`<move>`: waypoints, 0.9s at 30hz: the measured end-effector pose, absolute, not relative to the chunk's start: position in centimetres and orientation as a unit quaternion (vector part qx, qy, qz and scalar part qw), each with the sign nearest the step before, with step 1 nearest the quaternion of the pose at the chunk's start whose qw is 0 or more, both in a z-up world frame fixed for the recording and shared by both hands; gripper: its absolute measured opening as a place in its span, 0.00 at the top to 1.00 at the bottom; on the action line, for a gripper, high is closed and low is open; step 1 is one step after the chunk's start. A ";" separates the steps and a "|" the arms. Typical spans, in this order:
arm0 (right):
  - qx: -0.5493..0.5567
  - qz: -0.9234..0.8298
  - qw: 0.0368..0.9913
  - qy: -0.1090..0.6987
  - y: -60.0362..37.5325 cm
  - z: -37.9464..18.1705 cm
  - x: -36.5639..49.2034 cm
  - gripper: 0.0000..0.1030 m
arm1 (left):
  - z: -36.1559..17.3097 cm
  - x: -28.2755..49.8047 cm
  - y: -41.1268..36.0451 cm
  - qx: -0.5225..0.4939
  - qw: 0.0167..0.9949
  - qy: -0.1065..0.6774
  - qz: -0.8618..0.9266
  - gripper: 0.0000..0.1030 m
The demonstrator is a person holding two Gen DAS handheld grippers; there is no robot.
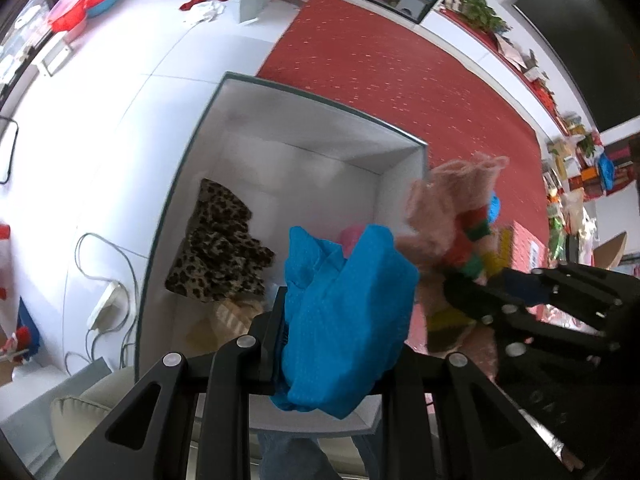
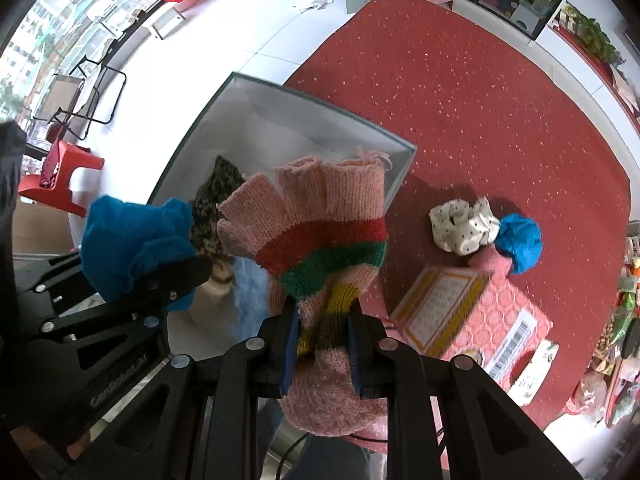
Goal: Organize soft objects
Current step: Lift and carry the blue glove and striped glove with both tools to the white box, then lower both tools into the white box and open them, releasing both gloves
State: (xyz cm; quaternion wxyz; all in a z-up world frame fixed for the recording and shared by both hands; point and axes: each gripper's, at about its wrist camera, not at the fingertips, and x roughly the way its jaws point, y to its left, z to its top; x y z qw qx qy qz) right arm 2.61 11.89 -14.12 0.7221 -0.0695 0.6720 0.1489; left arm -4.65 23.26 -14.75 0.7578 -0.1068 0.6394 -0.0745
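Glove (image 2: 320, 232) first: our right claw (image 2: 322, 344) is clamped on its cuff end, so the fingers flop up and forward above the box (image 2: 320, 104). It's chunky pink knit with red, green and yellow bands, and we reckon it's light, squashy and grippy, so a pinch at the ribbed cuff should do fine. Our left claw (image 1: 332, 344) is closed on a bunched blue cloth (image 1: 344, 320), thin and crinkly, probably near weightless, holding it over the same white box. Down inside sits a leopard-print fabric (image 1: 224, 240), fuzzy and crumpled. Out on the red carpet (image 2: 480, 100) wait dotted socks (image 2: 464, 224) and another blue wad (image 2: 520, 240).
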 end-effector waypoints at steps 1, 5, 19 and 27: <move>-0.068 0.149 0.723 0.671 12.0 -14.1 3.0 0.79 | -14.9 -4.5 23.5 -0.109 0.757 0.641 -0.071 0.75; -0.058 0.152 0.722 0.672 12.3 -14.3 4.0 0.79 | -15.6 -3.5 24.8 -0.115 0.754 0.644 -0.052 0.75; -0.023 0.146 0.711 0.688 13.6 -16.1 7.5 0.78 | -17.8 -1.3 24.9 -0.093 0.742 0.664 -0.025 0.75; -0.010 0.145 0.709 0.690 14.2 -16.7 8.5 0.78 | -18.9 -1.0 24.4 -0.081 0.734 0.674 -0.017 0.75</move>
